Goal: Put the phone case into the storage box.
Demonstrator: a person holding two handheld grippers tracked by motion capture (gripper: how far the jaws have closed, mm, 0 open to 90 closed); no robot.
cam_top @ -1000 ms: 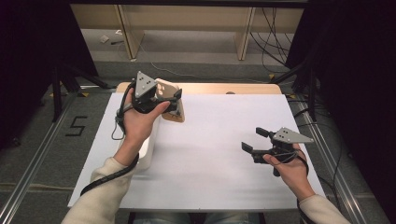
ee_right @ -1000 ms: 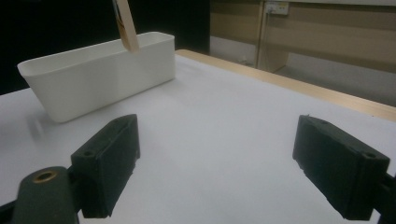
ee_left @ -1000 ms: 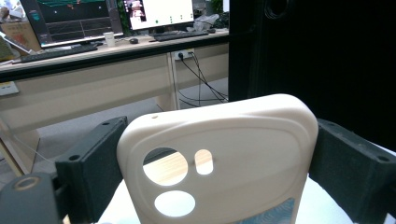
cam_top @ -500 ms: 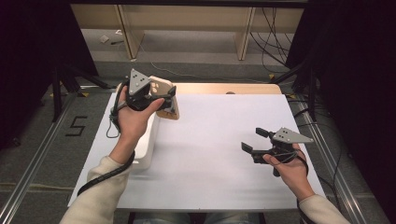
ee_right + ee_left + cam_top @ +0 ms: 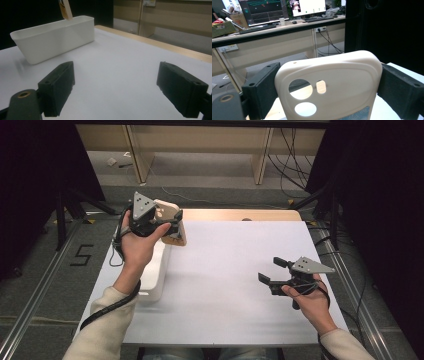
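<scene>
Nearest the person, right hand-held gripper (image 5: 270, 270) low over the white sheet-covered table (image 5: 225, 285), right side. Jaws stand wide apart, nothing between them; right gripper view has both black pads (image 5: 58, 85) over bare white surface.

Left side, long white plastic rectangular bin (image 5: 152, 275) on the table, partly under the left forearm (image 5: 117, 310). In the right gripper view the same bin (image 5: 55, 37) sits well beyond the jaws, open top up.

Further out, left hand-held gripper (image 5: 170, 222) raised above the bin's far end, near the table's far edge. It clamps a cream-beige plastic phone case with round camera cutouts (image 5: 329, 85): pads press both long sides of the case. Case stands roughly upright in the jaws, cutouts toward the lower left of the left gripper view. In the high view the case (image 5: 170, 212) hangs in the air over the bin's far end, touching neither bin nor table. Its lower tip (image 5: 65, 10) shows above the bin's rim in the right gripper view.

Beyond the table: wooden desk legs (image 5: 262, 150), cables on the floor (image 5: 290, 155).
</scene>
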